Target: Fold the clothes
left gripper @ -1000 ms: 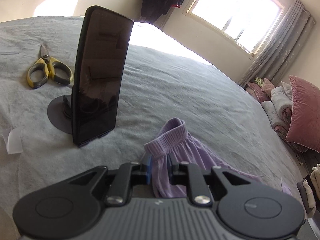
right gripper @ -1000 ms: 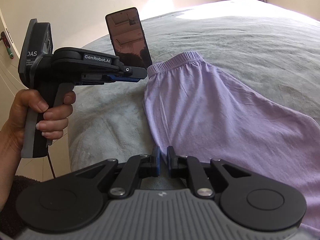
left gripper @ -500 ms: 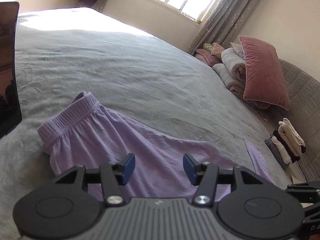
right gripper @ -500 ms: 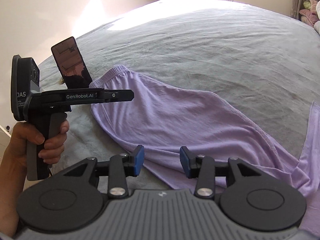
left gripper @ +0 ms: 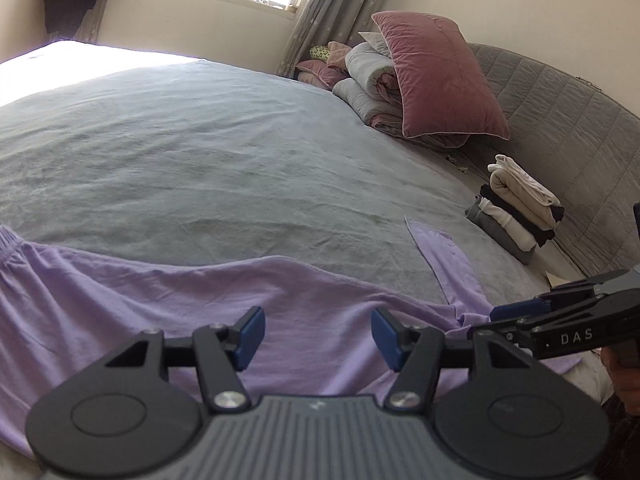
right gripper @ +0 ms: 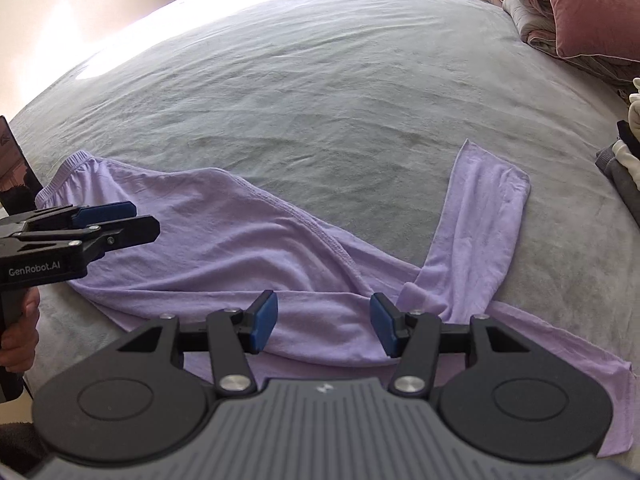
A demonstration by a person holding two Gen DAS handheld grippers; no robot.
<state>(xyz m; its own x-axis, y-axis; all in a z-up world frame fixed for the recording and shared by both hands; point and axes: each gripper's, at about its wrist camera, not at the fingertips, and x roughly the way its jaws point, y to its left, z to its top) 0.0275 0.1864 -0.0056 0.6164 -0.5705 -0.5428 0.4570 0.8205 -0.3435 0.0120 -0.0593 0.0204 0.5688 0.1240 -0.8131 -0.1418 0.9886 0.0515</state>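
A pair of lilac trousers (right gripper: 224, 248) lies flat along the near edge of the grey bed, waistband (right gripper: 66, 170) at the left, one leg end (right gripper: 486, 200) bent up toward the far side. The trousers also show in the left wrist view (left gripper: 168, 300). My left gripper (left gripper: 318, 334) is open and empty, hovering over the middle of the trousers. My right gripper (right gripper: 323, 326) is open and empty over the lower legs, where the cloth crosses. Each gripper shows in the other's view: the right one (left gripper: 520, 316) and the left one (right gripper: 116, 220).
A stack of folded clothes (left gripper: 516, 212) sits at the bed's right end by the grey headboard (left gripper: 560, 128). Pink and grey pillows (left gripper: 432, 80) are piled at the far right corner. A dark phone (right gripper: 14, 168) stands at the left edge. The grey bedcover (right gripper: 320, 88) stretches beyond.
Both grippers have opened and let go of the trousers' waistband and edge. Both have swung to the right along the trousers, away from the standing phone and scissors.
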